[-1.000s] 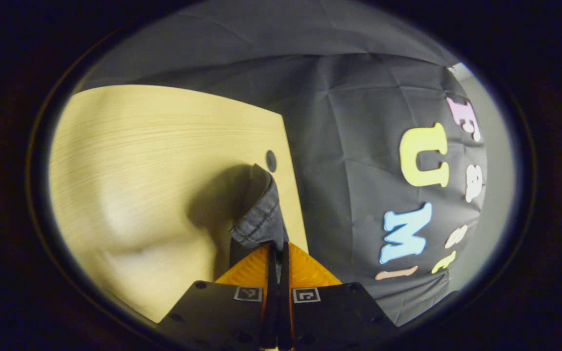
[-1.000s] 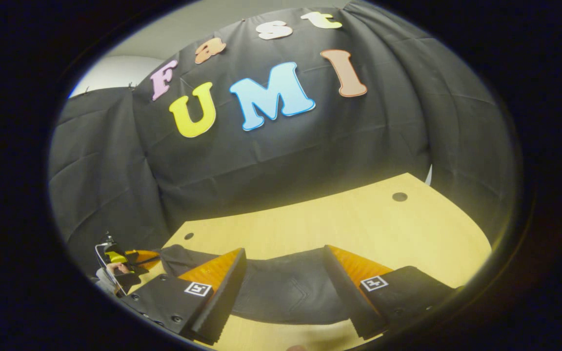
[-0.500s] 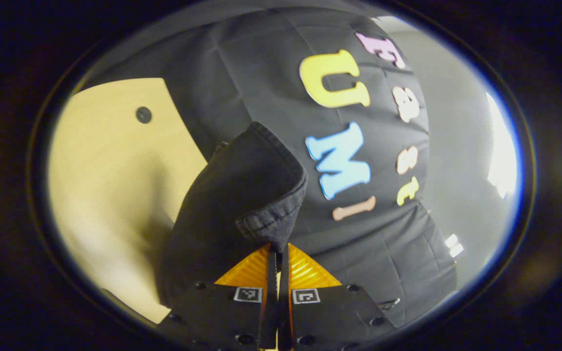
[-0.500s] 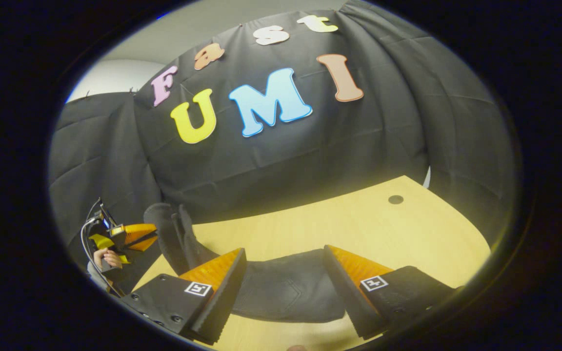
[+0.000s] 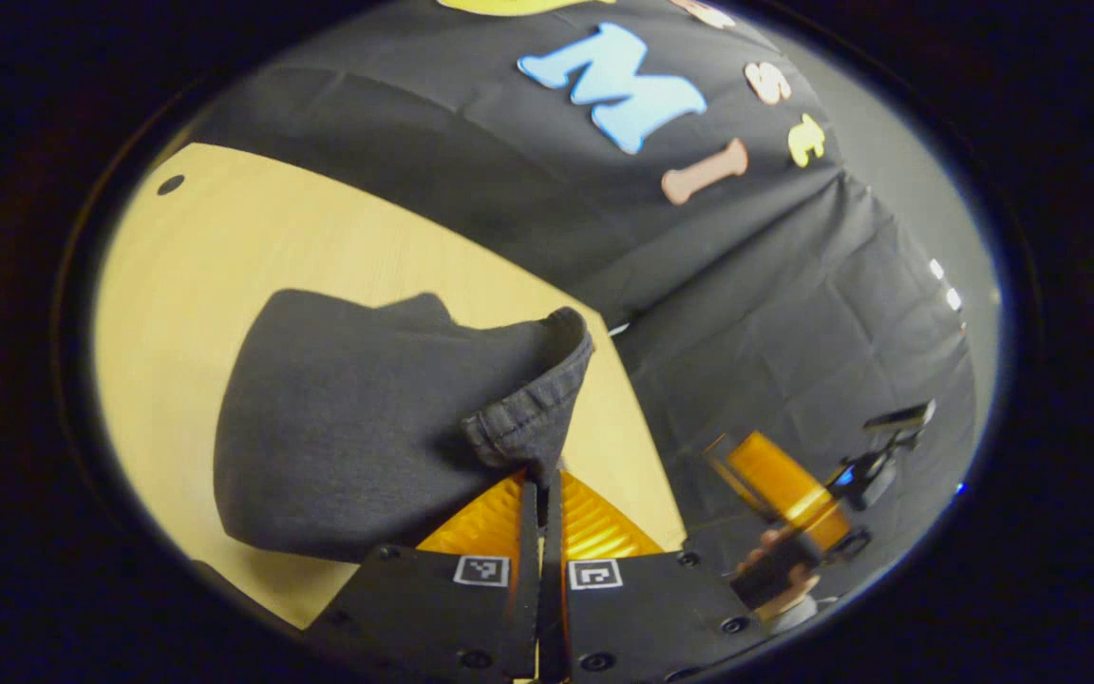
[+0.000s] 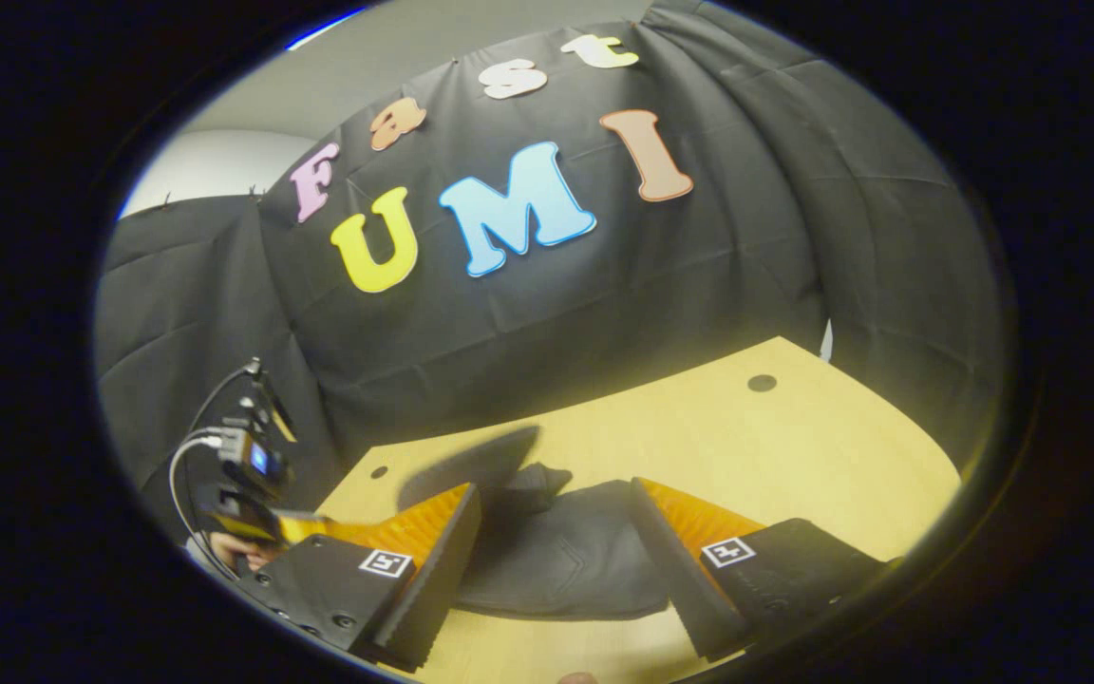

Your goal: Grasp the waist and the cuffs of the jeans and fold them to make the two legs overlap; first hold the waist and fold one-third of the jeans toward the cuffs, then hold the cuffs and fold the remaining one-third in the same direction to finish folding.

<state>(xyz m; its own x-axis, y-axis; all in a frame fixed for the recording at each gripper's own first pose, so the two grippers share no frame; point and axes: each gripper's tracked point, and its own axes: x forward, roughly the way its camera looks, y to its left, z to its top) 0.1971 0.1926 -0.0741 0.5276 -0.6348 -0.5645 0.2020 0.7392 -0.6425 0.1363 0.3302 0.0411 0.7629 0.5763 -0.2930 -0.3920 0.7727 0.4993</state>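
So the left gripper point(image 5: 540, 484) has its fingers pinched right together on the hemmed cuff point(image 5: 530, 429) of the dark charcoal denim jeans point(image 5: 357, 418), and the cloth fans out from that pinch and drapes down onto the pale wood-grain table point(image 5: 319, 247). Looks to me like the cuff is held up off the top so the leg can be carried over, prob one of the later folds, tho I can't tell which third from here. The jeans already sit as a fairly compact bundle near the table's far edge by the black cloth wall. The right gripper point(image 6: 555, 532) is spread wide, fingers either side of the jeans point(image 6: 556, 560) w/ a gap all round, gripping nothing; a stitched back pocket point(image 6: 561, 560) shows between them, so that's the waist end, lying flat. My guess is it hangs there to steady or take that end, not confirmed. In the left gripper view you also get the right gripper further off to the right w/ a hand point(image 5: 780, 570) on it. Writing-wise: small square black/white marker tags on the finger mounts, pattern only, no words; no brand or label readable on the denim. Two small dark round holes point(image 6: 762, 383) in the tabletop, fwiw.
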